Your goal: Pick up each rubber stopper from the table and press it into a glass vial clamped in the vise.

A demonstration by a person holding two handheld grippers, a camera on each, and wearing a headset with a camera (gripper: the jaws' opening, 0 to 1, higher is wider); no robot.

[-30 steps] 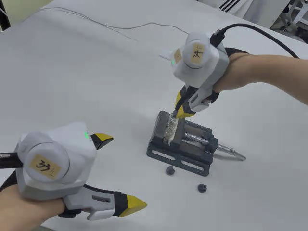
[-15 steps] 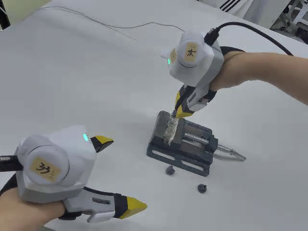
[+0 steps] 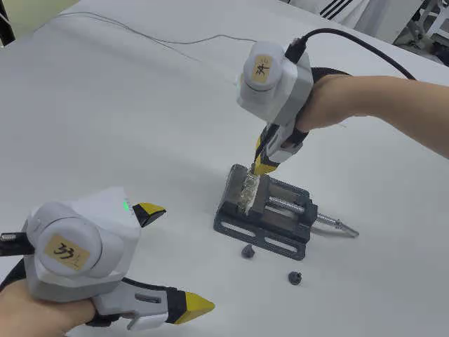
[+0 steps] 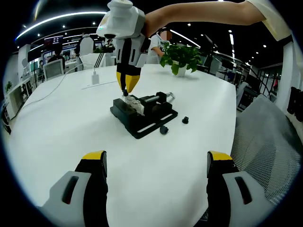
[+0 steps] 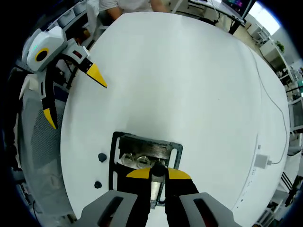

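A dark vise [image 3: 280, 219] sits on the white table with glass vials [image 3: 249, 188] clamped at its left end. My right gripper [image 3: 261, 166] points steeply down just above the vials, shut on a dark rubber stopper [image 5: 158, 169] that hangs over the vials [image 5: 135, 161]. Two loose stoppers lie in front of the vise, one close to its base [image 3: 247, 250] and one farther right [image 3: 295, 278]. My left gripper [image 3: 173, 258] hovers low at the near left, open and holding nothing, well apart from the vise [image 4: 142, 111].
A thin cable [image 3: 175, 41] runs across the far side of the table. A potted plant [image 4: 182, 56] stands at the far edge, and a mesh chair [image 4: 265, 142] is beside the table. A white adapter [image 5: 258, 161] lies on the table.
The right gripper's body has swung left and up, standing steeper, while its tips stay over the vials. The left gripper has barely moved.
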